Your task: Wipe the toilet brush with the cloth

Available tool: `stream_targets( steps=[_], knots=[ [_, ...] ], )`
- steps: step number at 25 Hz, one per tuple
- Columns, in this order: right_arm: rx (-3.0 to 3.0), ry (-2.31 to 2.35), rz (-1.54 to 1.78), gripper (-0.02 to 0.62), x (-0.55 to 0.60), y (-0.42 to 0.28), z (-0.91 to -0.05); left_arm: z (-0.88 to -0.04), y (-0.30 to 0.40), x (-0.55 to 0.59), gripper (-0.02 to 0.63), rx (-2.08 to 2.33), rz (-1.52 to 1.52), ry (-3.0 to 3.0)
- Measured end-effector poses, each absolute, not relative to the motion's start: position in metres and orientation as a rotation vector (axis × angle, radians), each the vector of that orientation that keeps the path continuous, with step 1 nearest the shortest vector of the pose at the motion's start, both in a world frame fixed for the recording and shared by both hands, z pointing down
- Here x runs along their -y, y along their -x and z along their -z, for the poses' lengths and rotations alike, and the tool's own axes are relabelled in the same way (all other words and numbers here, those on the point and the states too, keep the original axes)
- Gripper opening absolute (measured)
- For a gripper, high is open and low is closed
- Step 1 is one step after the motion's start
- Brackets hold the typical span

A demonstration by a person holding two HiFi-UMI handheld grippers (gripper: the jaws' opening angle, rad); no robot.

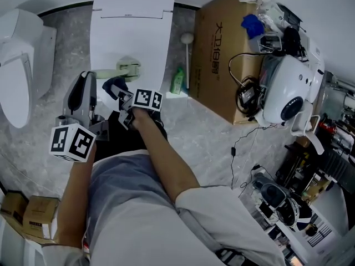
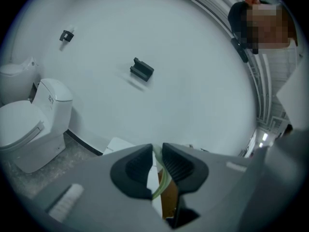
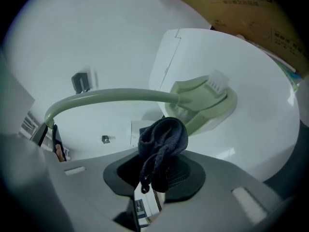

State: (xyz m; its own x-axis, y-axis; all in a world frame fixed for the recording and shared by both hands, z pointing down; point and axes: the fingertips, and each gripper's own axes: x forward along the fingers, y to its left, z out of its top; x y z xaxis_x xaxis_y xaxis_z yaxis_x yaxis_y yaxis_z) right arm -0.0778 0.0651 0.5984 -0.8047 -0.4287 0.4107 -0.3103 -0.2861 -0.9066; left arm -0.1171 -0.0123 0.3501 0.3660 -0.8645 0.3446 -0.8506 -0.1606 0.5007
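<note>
Cloth (image 3: 162,138) between right fingers (image 3: 189,176)

The toilet brush (image 3: 111,96) looks like smooth pale-green plastic with a soft sheen, its head at two o'clock carrying stiff white bristles, while the cloth (image 3: 163,137) is a dark blue knitted fabric, matt and fuzzy. The left gripper (image 2: 157,164) and the right gripper (image 3: 155,175) have matt grey plastic bodies with black ribbed pads (image 2: 131,170). The toilet (image 1: 130,32) is glossy white, the floor (image 1: 191,129) grey veined stone-like tile, and the box (image 1: 219,60) at one o'clock matt brown cardboard.
</note>
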Motion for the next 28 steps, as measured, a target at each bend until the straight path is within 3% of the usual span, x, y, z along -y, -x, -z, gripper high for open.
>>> stream_targets(
  steps=[28],
  knots=[
    [-1.789, 1.129, 2.352, 0.086, -0.065, 0.054, -0.614, -0.351, 0.119, 0.021, 0.0, 1.456, 0.045, -2.011]
  ],
)
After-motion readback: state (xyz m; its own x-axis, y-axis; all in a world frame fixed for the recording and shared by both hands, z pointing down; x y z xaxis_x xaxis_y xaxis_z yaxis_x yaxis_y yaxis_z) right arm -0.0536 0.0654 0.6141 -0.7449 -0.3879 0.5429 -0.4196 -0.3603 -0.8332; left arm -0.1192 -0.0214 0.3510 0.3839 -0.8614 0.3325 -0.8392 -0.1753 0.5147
